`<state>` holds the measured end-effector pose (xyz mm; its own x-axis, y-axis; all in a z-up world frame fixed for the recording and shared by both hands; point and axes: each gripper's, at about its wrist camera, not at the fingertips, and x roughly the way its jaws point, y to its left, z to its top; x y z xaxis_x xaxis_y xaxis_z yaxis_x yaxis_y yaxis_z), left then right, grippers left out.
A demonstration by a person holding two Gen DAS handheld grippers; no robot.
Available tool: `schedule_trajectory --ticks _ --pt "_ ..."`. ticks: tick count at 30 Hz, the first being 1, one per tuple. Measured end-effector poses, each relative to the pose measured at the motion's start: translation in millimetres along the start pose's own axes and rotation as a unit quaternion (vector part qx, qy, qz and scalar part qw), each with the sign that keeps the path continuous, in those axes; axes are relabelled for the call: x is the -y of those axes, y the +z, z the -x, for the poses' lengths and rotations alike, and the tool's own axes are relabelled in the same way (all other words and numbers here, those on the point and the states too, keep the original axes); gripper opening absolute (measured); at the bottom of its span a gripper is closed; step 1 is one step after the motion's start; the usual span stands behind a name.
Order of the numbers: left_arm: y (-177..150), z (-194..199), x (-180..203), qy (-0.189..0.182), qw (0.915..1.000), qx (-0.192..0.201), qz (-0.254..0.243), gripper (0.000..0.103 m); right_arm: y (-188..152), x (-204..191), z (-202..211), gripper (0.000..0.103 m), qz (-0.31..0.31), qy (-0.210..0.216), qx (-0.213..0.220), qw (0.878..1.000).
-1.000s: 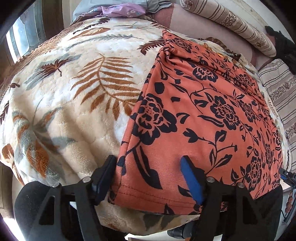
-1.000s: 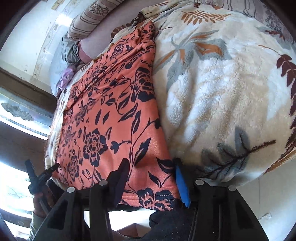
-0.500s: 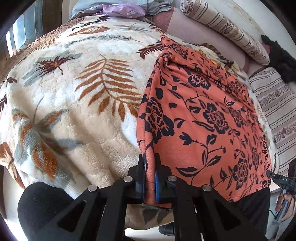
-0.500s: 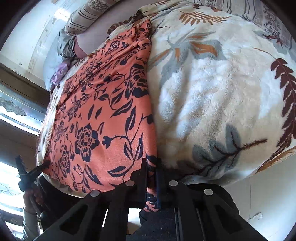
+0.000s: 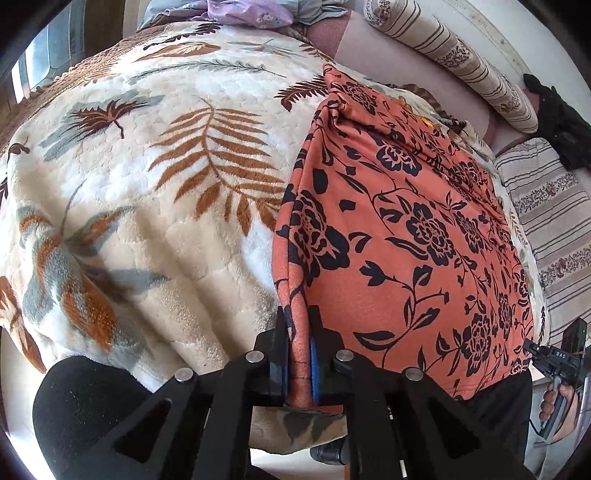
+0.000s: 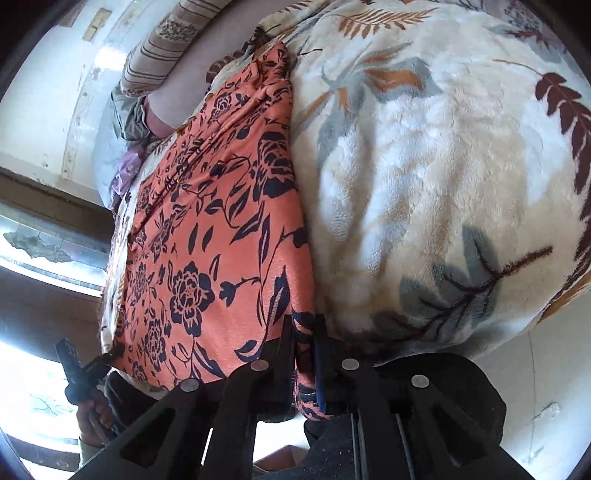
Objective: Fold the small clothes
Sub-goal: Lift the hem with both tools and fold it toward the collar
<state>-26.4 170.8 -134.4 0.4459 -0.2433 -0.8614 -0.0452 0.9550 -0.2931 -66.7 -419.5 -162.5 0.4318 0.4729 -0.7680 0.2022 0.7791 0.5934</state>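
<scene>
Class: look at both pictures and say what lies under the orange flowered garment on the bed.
Under the orange garment lies a cream blanket with leaf prints, showing along both sides. Whatever the cloth covers directly cannot be seen.

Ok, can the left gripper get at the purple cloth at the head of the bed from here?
Probably not: the left gripper is shut on the orange garment's near corner, and the purple cloth lies across the whole blanket.
</scene>
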Motion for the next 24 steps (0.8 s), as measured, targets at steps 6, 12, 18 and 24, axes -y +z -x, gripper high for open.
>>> schedule_trajectory --ticks 6,12,18,24 --pt "4 -4 2 0.002 1.0000 -0.007 -0.006 0.009 3 1 -5 0.014 0.010 0.003 -0.018 1.000" --pt "13 29 3 -0.032 0.9985 0.044 0.004 0.008 11 -4 24 0.006 -0.015 0.077 0.025 0.997" --pt "18 -3 -6 -0.004 0.9993 -0.034 0.016 0.008 16 16 -1 0.006 -0.074 0.104 -0.005 0.992" --pt "110 48 40 -0.057 0.9954 0.060 -0.048 0.008 93 -39 34 0.006 -0.027 0.182 0.069 0.981"
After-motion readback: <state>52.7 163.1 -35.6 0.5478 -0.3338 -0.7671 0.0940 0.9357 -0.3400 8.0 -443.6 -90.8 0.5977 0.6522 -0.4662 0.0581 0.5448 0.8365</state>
